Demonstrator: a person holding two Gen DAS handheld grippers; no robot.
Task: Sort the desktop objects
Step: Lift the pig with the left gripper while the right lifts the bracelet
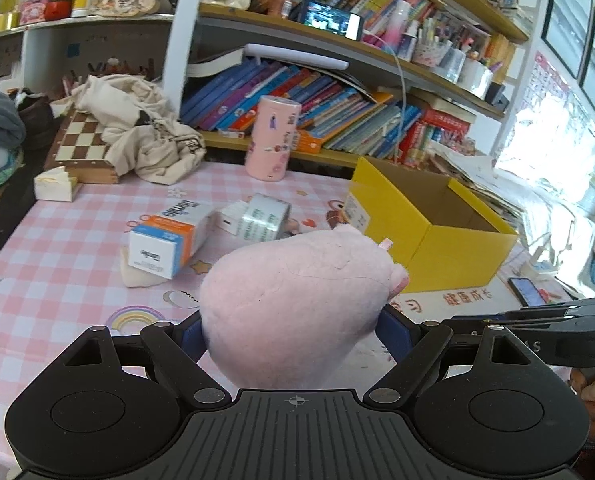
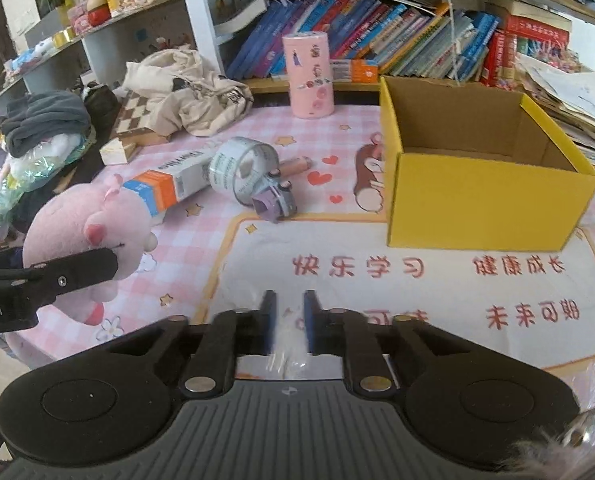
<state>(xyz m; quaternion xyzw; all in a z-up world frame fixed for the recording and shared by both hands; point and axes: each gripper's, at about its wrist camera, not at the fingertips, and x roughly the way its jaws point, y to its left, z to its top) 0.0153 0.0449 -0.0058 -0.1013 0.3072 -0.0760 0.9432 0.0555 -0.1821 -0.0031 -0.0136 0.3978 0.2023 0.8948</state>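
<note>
Pink plush pig (image 1: 297,304) sits clenched in our left tool (image 1: 293,332); the yellow box (image 1: 437,232) lies at two o'clock. Our right tool (image 2: 290,320) hangs released, grasping nothing.

Behind the desk, a bookshelf (image 2: 397,40) runs along the wall, crammed with leaning, brightly coloured books. A rumpled cream cloth (image 1: 137,128) lies heaped over one end of a wooden chessboard (image 1: 79,144) at the far left of the pink checked tablecloth (image 1: 57,264). A folded grey garment (image 2: 45,120) sits off the left edge. A phone (image 1: 527,291) lies face up near the right edge, and another glowing screen (image 1: 329,18) is propped on the upper shelf.
</note>
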